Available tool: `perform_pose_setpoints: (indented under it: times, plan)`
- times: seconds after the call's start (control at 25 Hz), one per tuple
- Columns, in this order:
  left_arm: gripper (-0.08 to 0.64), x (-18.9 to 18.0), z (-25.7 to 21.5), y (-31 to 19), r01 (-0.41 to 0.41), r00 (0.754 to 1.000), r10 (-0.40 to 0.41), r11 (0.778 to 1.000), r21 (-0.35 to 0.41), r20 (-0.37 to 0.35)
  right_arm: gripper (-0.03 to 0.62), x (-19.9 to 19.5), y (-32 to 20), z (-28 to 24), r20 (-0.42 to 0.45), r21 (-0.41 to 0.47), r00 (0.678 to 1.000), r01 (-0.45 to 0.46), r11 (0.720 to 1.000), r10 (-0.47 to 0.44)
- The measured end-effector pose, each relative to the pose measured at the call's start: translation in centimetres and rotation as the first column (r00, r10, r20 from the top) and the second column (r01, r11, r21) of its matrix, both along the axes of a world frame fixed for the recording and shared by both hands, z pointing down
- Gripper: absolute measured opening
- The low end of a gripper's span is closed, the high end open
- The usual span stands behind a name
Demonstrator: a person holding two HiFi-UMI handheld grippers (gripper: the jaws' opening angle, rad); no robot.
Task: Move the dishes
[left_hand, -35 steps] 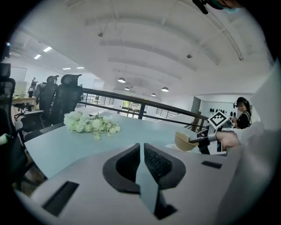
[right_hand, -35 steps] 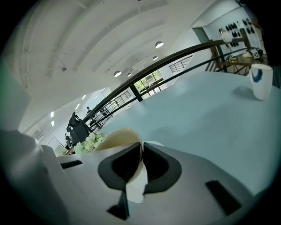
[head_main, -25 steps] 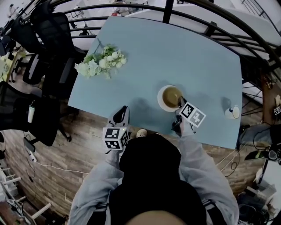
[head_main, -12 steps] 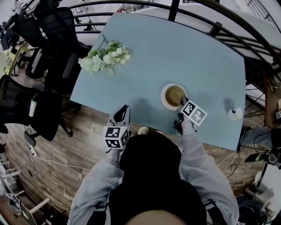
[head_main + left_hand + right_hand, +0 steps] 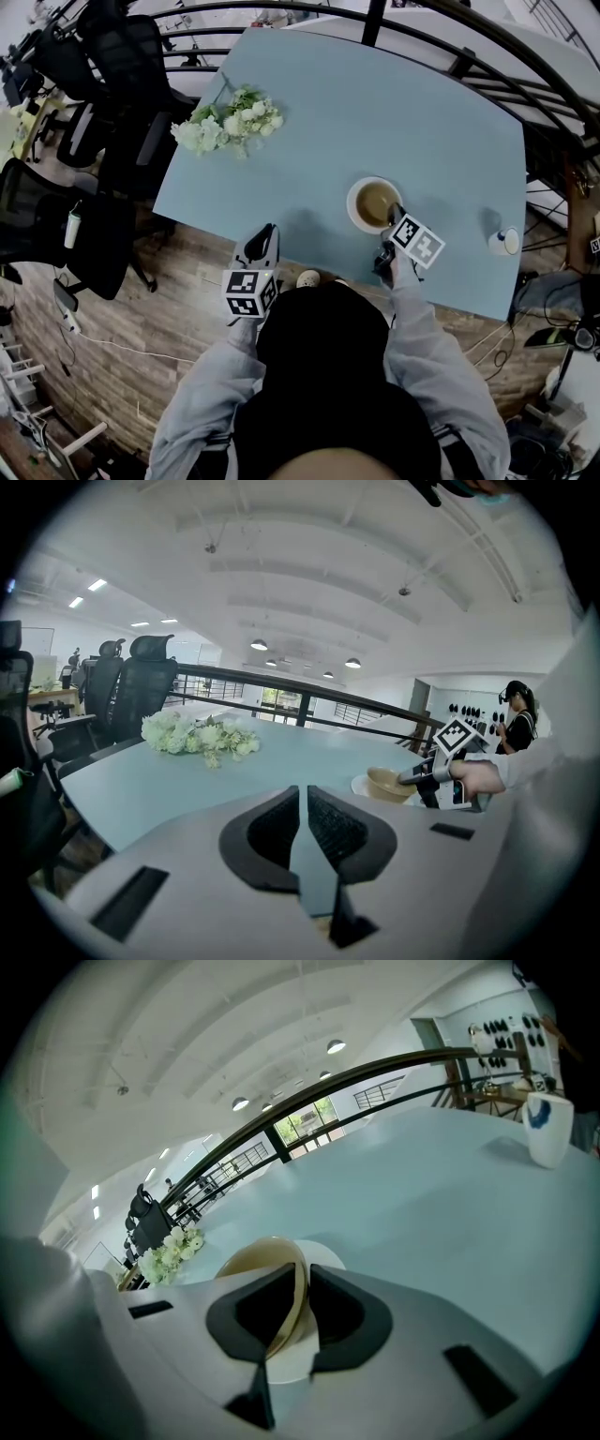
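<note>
Open-plan office, mezzanine level. Light blue surface (image 5: 375,103) sits mid-room, with rounded corners. A black curved railing (image 5: 487,52) runs along its far and right sides. Black mesh office chairs (image 5: 122,66) cluster at far left, with one more chair (image 5: 37,216) nearer left. The floor (image 5: 150,309) is wood plank, and a thin white cable (image 5: 112,352) trails across it near left. The ceiling (image 5: 309,564) is white, arched and ribbed. Round downlights (image 5: 259,645) and strip lights (image 5: 97,584) are on. Bright windows (image 5: 305,1115) show beyond the railing.
</note>
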State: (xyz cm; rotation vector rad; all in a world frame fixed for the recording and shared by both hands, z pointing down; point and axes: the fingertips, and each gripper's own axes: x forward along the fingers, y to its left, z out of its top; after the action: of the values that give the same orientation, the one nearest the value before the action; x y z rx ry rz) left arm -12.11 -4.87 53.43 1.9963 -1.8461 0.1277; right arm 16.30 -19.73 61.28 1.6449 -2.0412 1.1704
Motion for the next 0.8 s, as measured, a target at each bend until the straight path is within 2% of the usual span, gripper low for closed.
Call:
perform_pose_setpoints:
  times: [0.16, 0.28, 0.32, 0.4, 0.48, 0.64, 0.72, 0.8]
  plan:
    - [0.04, 0.0, -0.1, 0.0, -0.002, 1.0, 0.002, 1.0, 0.005, -0.004, 0.128, -0.1, -0.4, -1.2, -0.011, 0.056, 0.999, 0.044, 0.997, -0.043]
    - [0.04, -0.1, -0.2, -0.2, -0.006, 1.0, 0.006, 1.0, 0.008, -0.006, 0.299, -0.6, -0.7, -2.4, 0.023, 0.114, 0.995, 0.093, 0.989, -0.096]
    - [0.04, -0.1, -0.3, -0.3, -0.008, 1.0, 0.008, 1.0, 0.011, -0.006, 0.328, -0.8, -0.8, -3.0, 0.029, 0.142, 0.993, 0.111, 0.984, -0.117]
    - [0.04, -0.2, -0.7, -0.6, -0.012, 1.0, 0.012, 1.0, 0.021, -0.006, 0.351, -1.0, -0.7, -4.6, 0.008, 0.208, 0.987, 0.154, 0.966, -0.159]
    - [0.041, -0.3, -1.4, -0.9, -0.015, 1.0, 0.015, 0.999, 0.039, -0.009, 0.356, -1.0, -0.3, -6.4, -0.056, 0.275, 0.979, 0.204, 0.94, -0.196]
    - [0.04, -0.5, -2.7, -2.0, -0.033, 0.999, 0.033, 0.996, 0.077, -0.009, 0.377, -1.0, 1.1, -9.8, -0.161, 0.395, 0.967, 0.248, 0.885, -0.199]
    - [0.041, -0.1, -2.8, -2.5, -0.051, 0.999, 0.052, 0.995, 0.084, -0.01, 0.387, -0.4, 1.6, -10.4, -0.173, 0.421, 0.971, 0.225, 0.879, -0.166]
    - [0.04, 0.7, -2.7, -2.9, -0.08, 0.997, 0.081, 0.993, 0.088, -0.012, 0.386, 1.1, 1.9, -9.9, -0.168, 0.424, 0.98, 0.172, 0.889, -0.11]
